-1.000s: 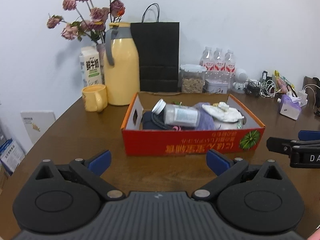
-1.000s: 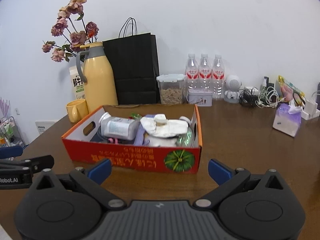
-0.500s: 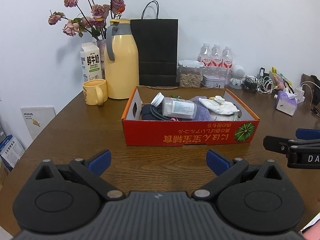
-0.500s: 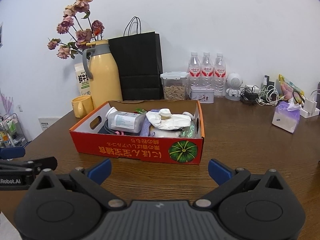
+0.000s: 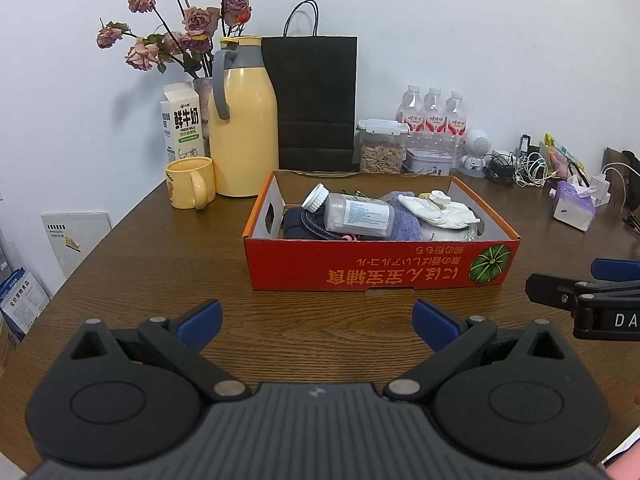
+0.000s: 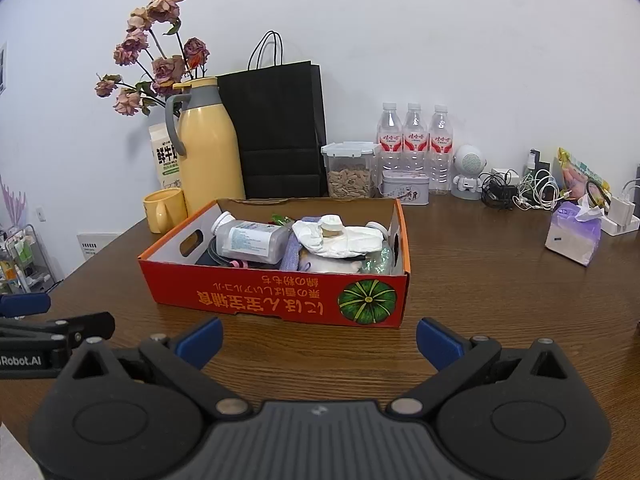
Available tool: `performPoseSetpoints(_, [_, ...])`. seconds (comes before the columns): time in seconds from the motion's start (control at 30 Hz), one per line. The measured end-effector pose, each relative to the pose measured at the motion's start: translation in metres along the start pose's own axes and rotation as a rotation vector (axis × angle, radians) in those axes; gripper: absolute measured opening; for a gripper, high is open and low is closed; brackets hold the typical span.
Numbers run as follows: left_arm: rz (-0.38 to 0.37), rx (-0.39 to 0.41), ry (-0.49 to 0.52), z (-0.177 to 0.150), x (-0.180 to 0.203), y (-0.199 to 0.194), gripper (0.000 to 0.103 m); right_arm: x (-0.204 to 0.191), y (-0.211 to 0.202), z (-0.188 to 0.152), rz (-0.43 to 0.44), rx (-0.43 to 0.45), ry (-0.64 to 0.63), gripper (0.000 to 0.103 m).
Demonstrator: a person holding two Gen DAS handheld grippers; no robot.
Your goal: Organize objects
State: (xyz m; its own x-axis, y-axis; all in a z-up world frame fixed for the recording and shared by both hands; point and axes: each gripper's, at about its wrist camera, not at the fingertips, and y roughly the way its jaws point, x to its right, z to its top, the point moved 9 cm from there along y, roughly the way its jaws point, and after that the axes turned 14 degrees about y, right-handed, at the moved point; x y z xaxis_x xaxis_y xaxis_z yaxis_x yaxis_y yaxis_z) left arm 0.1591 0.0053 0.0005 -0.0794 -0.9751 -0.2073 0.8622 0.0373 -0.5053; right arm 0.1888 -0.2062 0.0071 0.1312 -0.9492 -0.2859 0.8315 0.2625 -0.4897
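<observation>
Both grippers have pulled back from the red cardboard box (image 5: 376, 264), which now looks smaller on the wooden table (image 5: 160, 272). Left gripper (image 5: 318, 318) and right gripper (image 6: 319, 338) are each wide open and hold nothing. A clear bottle (image 5: 352, 214) and white cloth (image 6: 344, 238) lie inside the box. Only the right view shows the purple tissue pack (image 6: 574, 234) up close.

wood-grain table (image 5: 140, 280); printed cardboard box (image 5: 376, 274)
</observation>
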Motion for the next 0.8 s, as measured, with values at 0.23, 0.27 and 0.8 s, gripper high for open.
performPoseSetpoints(0.23, [-0.001,0.001,0.001,0.0009,-0.0002,0.0001,0.103,-0.0001,-0.0001,0.0000,0.000,0.000,0.000,0.103])
performPoseSetpoints(0.27, [-0.001,0.001,0.002,0.0009,-0.0001,0.0002,0.103,-0.0001,-0.0001,0.0000,0.000,0.000,0.000,0.103])
performPoseSetpoints(0.8, [-0.005,0.009,0.002,0.0034,0.0010,-0.0003,0.103,-0.0004,0.0002,-0.0001,0.000,0.000,-0.001,0.103])
